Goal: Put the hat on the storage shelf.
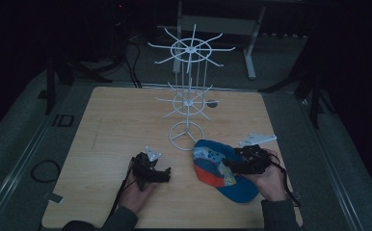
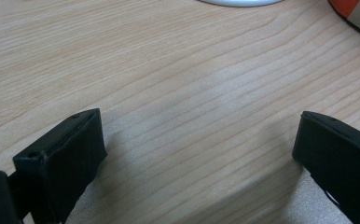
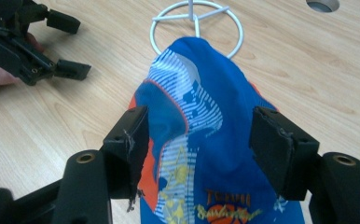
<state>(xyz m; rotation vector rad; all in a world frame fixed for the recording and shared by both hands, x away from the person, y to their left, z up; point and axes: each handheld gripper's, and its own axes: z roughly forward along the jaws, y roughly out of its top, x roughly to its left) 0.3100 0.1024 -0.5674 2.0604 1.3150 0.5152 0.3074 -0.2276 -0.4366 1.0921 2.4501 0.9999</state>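
On the wooden table (image 1: 107,125) a tall white rack (image 1: 189,91) is standing, its ring foot just behind the blue cap (image 1: 218,168). Close by, the cap is lying flat between the right gripper's (image 3: 199,135) wide jaws, and I cannot tell if they are touching it. Left of it, the left gripper (image 2: 197,154) is resting wide open over bare wood. Far back, a small round hole (image 3: 322,4) is showing.

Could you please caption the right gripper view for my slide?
Right gripper straddles a blue cap with open jaws, white rack base beyond.
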